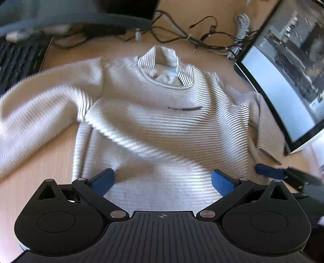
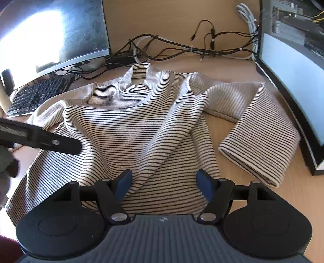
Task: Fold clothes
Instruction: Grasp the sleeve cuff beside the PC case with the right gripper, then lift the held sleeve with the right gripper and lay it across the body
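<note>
**Wooden surface, striped sweater spread between two monitors**

Pale wood makes up the surface, and on it a striped sweater lies face up, its collar pointing to the far side and its hem at the near edge. White with thin dark stripes, it has diagonal wrinkles across the body. In the right wrist view its right sleeve bends back on itself, the cuff lying toward the near right. Its left sleeve spreads out to the left in the left wrist view, which is blurred.

Both tongs hover over the hem end of the sweater. The left tongs are spread wide, blue pads apart with cloth showing between them, gripping nothing. The right tongs are likewise parted and hold nothing. Each appears at the edge of the other's view: the left one as a dark bar over the sweater's left side, the right one as a blurred blue tip near the right hem.

Beyond the collar runs a tangle of black cables and a white cable. A curved monitor stands at the right, touching or just beside the bent sleeve. Another monitor stands at the far left, with a black keyboard below it.
</note>
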